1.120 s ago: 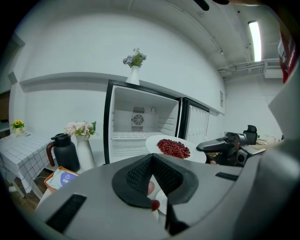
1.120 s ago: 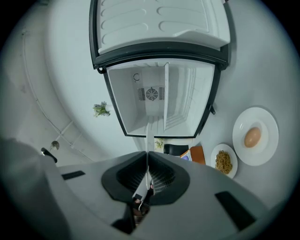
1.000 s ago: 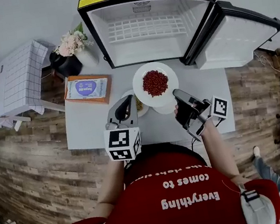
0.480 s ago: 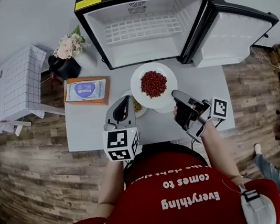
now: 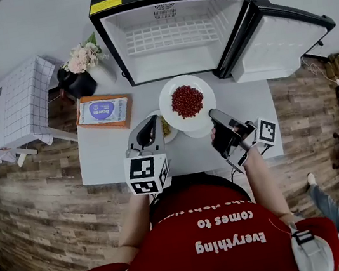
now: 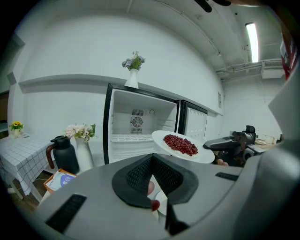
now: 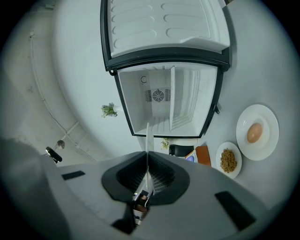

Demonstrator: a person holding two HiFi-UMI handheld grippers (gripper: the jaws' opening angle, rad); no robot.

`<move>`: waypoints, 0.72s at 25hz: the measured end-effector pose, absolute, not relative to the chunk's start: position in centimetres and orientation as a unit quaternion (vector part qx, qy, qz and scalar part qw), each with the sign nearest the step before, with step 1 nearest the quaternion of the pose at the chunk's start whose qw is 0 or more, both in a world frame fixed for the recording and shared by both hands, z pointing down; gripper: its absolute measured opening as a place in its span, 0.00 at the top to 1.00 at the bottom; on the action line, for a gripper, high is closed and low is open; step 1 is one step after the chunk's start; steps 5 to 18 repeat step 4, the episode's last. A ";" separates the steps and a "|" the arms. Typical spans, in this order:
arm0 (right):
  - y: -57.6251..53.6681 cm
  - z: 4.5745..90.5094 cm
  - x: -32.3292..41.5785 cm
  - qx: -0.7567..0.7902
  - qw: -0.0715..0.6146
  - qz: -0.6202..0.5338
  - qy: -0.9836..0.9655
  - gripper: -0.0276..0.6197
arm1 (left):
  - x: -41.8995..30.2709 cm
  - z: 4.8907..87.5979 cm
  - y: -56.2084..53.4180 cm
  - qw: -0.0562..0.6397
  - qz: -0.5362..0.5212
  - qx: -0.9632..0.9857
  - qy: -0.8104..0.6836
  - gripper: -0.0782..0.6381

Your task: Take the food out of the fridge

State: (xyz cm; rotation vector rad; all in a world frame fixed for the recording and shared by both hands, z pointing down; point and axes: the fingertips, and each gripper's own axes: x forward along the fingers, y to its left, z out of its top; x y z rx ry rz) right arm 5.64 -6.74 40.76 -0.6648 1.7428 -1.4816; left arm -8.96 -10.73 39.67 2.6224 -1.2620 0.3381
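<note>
The right gripper (image 5: 213, 116) pinches the near rim of a white plate (image 5: 166, 108) heaped with red beans (image 5: 187, 100); in the right gripper view that rim shows edge-on as a thin white line between the pads. The plate hangs above the white table (image 5: 108, 154), just in front of the open fridge (image 5: 136, 15), whose wire shelf (image 5: 169, 35) is bare and whose door (image 5: 280, 48) swings out to the right. Under it on the table sit a plate (image 7: 267, 122) with an egg (image 7: 254, 132) and a small dish (image 7: 228, 145) of brown grains, both partly covered in the head view. The left gripper (image 5: 153, 120) hovers over that dish, jaws pressed together with nothing between them. A black jug (image 5: 77, 83), a flower vase (image 5: 85, 54) and a blue packet (image 5: 102, 110) stand to the left
</note>
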 end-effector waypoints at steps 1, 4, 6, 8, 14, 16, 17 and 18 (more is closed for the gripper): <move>-6.7 40.8 5.7 -0.260 0.370 -0.578 0.679 0.92 | -9.0 39.7 -10.7 0.106 0.115 0.890 -0.428 0.88; -6.8 40.9 5.7 -0.260 0.370 -0.578 0.680 0.92 | -9.0 39.8 -10.8 0.107 0.116 0.890 -0.428 0.88; -6.8 40.9 5.7 -0.260 0.370 -0.578 0.680 0.92 | -9.0 39.8 -10.8 0.107 0.116 0.890 -0.428 0.88; -6.8 40.9 5.7 -0.260 0.370 -0.578 0.680 0.92 | -9.0 39.8 -10.8 0.107 0.116 0.890 -0.428 0.88; -6.8 40.9 5.7 -0.260 0.370 -0.578 0.680 0.92 | -9.0 39.8 -10.8 0.107 0.116 0.890 -0.428 0.88; -6.8 40.9 5.7 -0.260 0.370 -0.578 0.680 0.92 | -9.0 39.8 -10.8 0.107 0.116 0.890 -0.428 0.88; -6.8 40.9 5.7 -0.260 0.370 -0.578 0.680 0.92 | -9.0 39.8 -10.8 0.107 0.116 0.890 -0.428 0.88; -6.8 40.9 5.7 -0.260 0.370 -0.578 0.680 0.92 | -9.0 39.8 -10.8 0.107 0.116 0.890 -0.428 0.88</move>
